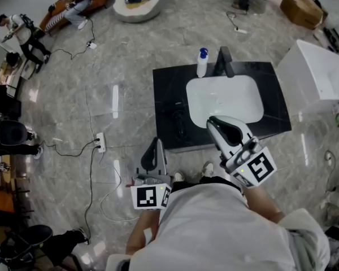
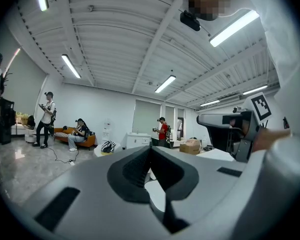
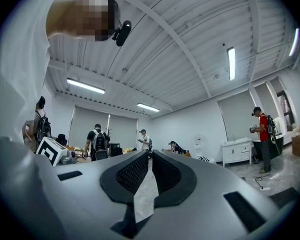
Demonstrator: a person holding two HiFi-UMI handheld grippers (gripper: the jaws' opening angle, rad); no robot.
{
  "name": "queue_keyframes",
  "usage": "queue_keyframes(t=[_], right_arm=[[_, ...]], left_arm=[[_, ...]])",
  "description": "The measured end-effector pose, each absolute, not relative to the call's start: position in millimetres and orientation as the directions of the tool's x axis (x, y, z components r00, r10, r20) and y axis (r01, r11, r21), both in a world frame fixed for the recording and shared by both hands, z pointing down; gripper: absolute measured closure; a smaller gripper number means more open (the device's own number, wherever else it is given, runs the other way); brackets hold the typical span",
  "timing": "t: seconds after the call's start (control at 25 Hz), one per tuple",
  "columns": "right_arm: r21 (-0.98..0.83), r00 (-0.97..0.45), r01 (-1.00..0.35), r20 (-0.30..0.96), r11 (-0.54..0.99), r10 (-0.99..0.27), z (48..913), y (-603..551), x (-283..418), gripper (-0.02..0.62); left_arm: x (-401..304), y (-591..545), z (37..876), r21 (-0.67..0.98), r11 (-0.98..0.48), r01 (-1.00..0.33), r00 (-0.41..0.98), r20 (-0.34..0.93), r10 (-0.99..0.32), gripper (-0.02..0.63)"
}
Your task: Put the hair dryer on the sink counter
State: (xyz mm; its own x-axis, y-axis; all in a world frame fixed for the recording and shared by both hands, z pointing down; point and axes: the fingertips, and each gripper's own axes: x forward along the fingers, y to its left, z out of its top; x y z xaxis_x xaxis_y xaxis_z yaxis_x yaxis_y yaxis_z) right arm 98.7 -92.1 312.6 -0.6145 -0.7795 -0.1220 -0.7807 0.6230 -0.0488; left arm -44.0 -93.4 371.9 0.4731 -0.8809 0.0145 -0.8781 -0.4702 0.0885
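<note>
In the head view a black sink counter (image 1: 164,89) with a white basin (image 1: 225,97) stands in front of me. A dark hair dryer (image 1: 179,123) lies on the counter to the left of the basin. My left gripper (image 1: 156,141) is shut and empty, held level just short of the counter's near left corner. My right gripper (image 1: 210,121) is also shut and empty, hanging over the basin's near edge. In the left gripper view the jaws (image 2: 151,148) meet at the tips. In the right gripper view the jaws (image 3: 150,153) stand nearly together with nothing between them.
A bottle with a blue cap (image 1: 201,62) and a black faucet (image 1: 223,61) stand at the back of the basin. A white box (image 1: 313,75) is to the right. A power strip (image 1: 100,142) and cables lie on the floor at left. Several people are far off.
</note>
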Motion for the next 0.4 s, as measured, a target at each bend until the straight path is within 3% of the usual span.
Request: queue_keyframes(t=[0.4], right_arm=[[-0.041,-0.625,-0.774,-0.113,0.632,-0.773,310.8,-98.9,94.0,0.547]], left_arm=[[-45.1,-101.6,371.8,0.097,-0.461,-0.882,0.464,0.011,-0.886,0.604]])
